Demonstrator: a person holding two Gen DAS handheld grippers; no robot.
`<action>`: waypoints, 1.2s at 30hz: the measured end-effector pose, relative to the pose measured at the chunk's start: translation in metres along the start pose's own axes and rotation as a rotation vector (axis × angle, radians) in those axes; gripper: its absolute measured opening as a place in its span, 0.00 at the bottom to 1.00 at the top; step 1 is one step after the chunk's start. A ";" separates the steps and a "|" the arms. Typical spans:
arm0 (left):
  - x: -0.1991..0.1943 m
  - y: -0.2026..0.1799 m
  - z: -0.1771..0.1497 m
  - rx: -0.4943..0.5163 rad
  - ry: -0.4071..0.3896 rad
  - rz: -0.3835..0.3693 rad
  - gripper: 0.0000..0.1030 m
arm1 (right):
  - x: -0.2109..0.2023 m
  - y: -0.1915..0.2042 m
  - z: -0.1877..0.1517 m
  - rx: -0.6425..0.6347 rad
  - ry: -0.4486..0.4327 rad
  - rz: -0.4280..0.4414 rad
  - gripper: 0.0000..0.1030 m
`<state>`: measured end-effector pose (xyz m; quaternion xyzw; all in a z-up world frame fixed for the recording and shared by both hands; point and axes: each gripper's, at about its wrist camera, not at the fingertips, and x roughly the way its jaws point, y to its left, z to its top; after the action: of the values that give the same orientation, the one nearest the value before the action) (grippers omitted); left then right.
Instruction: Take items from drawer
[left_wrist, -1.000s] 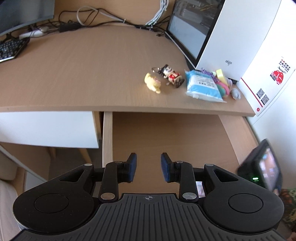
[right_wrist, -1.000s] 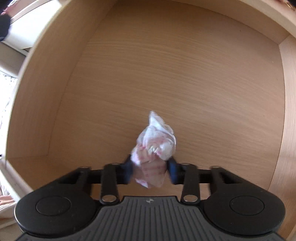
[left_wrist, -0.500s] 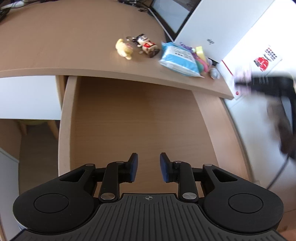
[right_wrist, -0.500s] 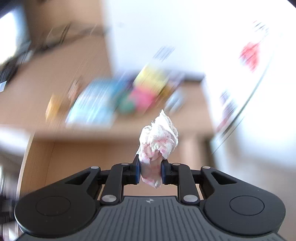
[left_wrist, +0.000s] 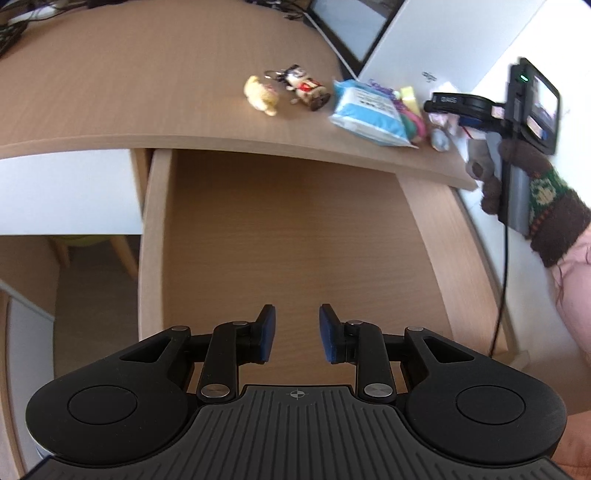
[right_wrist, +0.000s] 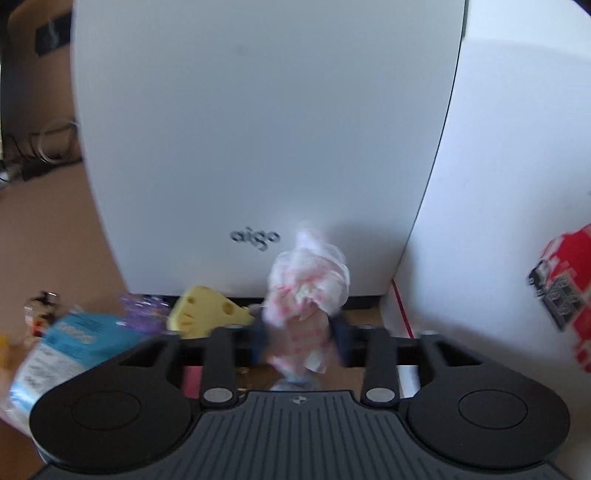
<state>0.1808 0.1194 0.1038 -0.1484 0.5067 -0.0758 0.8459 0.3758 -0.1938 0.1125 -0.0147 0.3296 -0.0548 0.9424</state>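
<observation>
The open wooden drawer (left_wrist: 295, 229) shows only its bare bottom in the left wrist view. My left gripper (left_wrist: 297, 334) hangs over its near part, open, with nothing between the blue pads. My right gripper (right_wrist: 300, 343) is up over the desk's right end, in front of a white computer case (right_wrist: 258, 129). Its jaws are opening around a crumpled white and pink plastic bag (right_wrist: 306, 280), which still stands between them. In the left wrist view the right gripper (left_wrist: 443, 109) reaches in from the right, held by a hand in a brown knit sleeve (left_wrist: 550, 221).
On the desk (left_wrist: 147, 92) lie a yellow plush toy (left_wrist: 260, 94), a small figure keychain (left_wrist: 306, 86), a blue packet (left_wrist: 369, 114) and a yellow cheese-shaped piece (right_wrist: 207, 310) among bright small items. A white box with red print (right_wrist: 517, 221) stands at the right.
My right gripper lifted the bag out of the drawer, swung up to the desk's right end, and its jaws have spread. The left gripper tipped down towards the drawer and narrowed slightly.
</observation>
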 end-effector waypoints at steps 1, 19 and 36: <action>0.000 0.002 0.000 -0.011 -0.003 0.005 0.28 | -0.003 -0.002 -0.001 0.014 -0.019 0.003 0.69; -0.026 0.016 -0.013 0.026 -0.125 0.023 0.27 | -0.109 -0.011 -0.027 0.109 -0.114 0.106 0.85; -0.059 0.010 -0.046 -0.016 -0.331 0.035 0.27 | -0.273 0.065 -0.118 0.097 -0.037 0.230 1.00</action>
<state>0.1118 0.1372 0.1298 -0.1566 0.3634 -0.0315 0.9179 0.0967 -0.0972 0.1853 0.0680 0.3084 0.0380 0.9481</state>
